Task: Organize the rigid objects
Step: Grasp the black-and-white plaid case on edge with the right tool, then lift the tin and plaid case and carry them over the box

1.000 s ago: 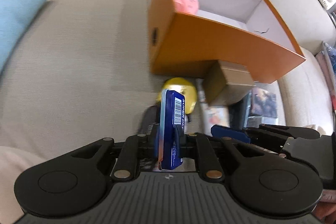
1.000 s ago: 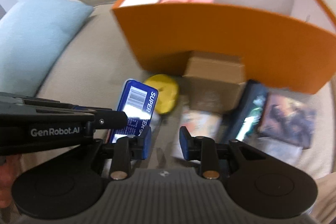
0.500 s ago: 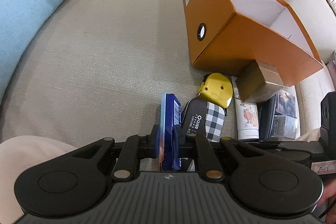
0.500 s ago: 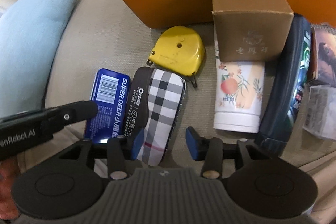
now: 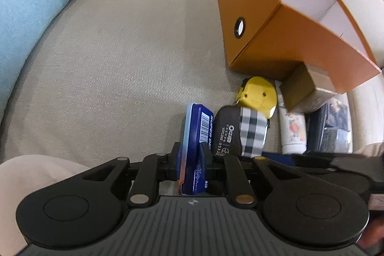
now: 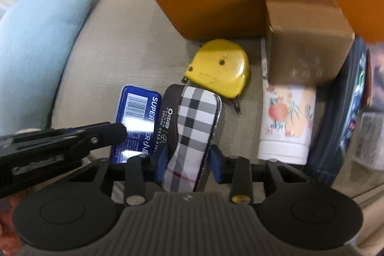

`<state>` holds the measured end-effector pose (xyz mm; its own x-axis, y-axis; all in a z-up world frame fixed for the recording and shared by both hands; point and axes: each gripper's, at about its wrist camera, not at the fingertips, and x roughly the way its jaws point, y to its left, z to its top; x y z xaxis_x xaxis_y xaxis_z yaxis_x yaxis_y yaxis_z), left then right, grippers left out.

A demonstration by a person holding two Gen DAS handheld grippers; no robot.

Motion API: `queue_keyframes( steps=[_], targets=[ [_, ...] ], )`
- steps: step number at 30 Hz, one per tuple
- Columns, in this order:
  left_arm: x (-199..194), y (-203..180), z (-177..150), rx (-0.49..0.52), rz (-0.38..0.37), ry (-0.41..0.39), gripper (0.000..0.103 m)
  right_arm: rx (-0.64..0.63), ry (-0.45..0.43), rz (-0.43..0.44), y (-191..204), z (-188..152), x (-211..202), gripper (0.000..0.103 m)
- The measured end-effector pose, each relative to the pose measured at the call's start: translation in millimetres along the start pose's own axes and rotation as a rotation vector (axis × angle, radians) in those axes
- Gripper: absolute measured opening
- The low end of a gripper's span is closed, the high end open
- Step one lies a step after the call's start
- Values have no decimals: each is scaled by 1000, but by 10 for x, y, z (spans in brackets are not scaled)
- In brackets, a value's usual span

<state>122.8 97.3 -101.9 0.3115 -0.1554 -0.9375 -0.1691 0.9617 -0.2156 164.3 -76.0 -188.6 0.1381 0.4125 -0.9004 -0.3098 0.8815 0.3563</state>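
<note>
Down on the beige sofa seat point(image 5: 120, 64), the left gripper point(image 5: 194, 155) is clamped on a blue tin point(image 5: 195, 136), which stands on its long edge with the barcode face turned to the right. From the right wrist view the same tin point(image 6: 136, 112) shows its barcode and white lettering, and the left gripper's finger point(image 6: 105, 134) crosses in front of its lower part.

Just right of the tin lies a checked case point(image 5: 242, 133), black at one side and plaid over the rest, touching or nearly touching the tin. The right gripper point(image 6: 189, 157) has its blue pads point(image 6: 217, 160) on either side of the case's near end point(image 6: 192, 126); the left pad seems pressed to it, while whether the right pad touches is hard to tell, so I cannot tell if the grip is closed.

Beyond the case sits a yellow tape measure point(image 6: 220, 66), close to its far end. To the right lies a white floral tube point(image 6: 288, 124), with a brown cardboard box point(image 6: 307, 49) resting over its far end. A dark bottle point(image 6: 345, 131) lies further right, beside the tube.

Behind all these stands a large orange box point(image 5: 276, 35), open on top with a white inside. A light blue cushion point(image 5: 33, 4) lies at the left of the seat.
</note>
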Motion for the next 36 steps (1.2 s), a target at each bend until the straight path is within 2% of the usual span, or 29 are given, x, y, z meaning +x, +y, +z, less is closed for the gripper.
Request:
queue_keyframes(
  steps=[3, 8, 11, 18, 22, 29, 36],
  targets=[
    [55, 5, 17, -1, -7, 28, 18, -62, -45, -22, 94, 17, -127, 23],
    [115, 82, 48, -37, -32, 47, 19, -178, -109, -34, 264, -23, -313, 17],
    [102, 109, 38, -50, -46, 44, 19, -176, -107, -34, 291, -22, -279, 17],
    [98, 150, 39, -78, -61, 33, 19, -74, -101, 47, 208, 68, -162, 21],
    [90, 165, 35, -83, -68, 26, 19, -24, -102, 63, 150, 69, -116, 20],
    [16, 162, 25, -95, -103, -20, 17, -88, -127, 19, 201, 53, -273, 19],
    [-206, 174, -13, -113, -132, -102, 16, -142, -184, -1, 113, -34, -555, 19]
  ],
)
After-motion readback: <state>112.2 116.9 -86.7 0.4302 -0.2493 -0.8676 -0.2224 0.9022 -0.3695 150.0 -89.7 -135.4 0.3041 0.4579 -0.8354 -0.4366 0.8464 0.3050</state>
